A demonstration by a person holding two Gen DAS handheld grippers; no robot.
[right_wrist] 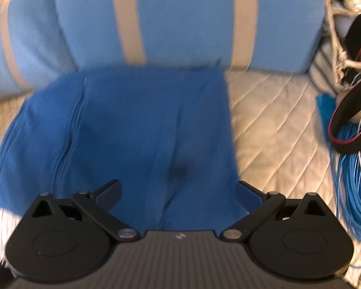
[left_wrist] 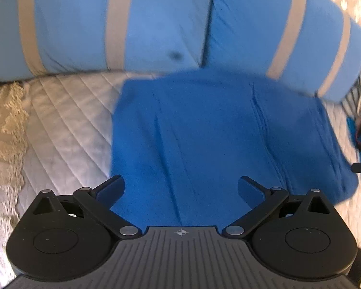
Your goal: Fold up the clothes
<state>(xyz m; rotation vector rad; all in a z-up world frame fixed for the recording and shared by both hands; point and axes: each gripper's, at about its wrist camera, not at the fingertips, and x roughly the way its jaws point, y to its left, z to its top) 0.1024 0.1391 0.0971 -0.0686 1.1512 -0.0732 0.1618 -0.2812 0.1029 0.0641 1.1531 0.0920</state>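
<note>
From my left tool (left_wrist: 181,189), bare quilt (left_wrist: 67,120) lies open at 9 to 10 o'clock. Cushions (left_wrist: 156,24) wall off 12 o'clock, touching the cloth's (left_wrist: 204,132) far edge. From my right tool (right_wrist: 179,192), open quilt (right_wrist: 276,120) runs from 1 to 3 o'clock, until the blue cable coil (right_wrist: 353,180) and a black band (right_wrist: 349,125) block the far right edge.

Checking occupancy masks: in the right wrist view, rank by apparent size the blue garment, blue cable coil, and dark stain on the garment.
1. Blue garment, largest.
2. Blue cable coil, partly cut off at the frame edge.
3. Dark stain, smallest.
</note>
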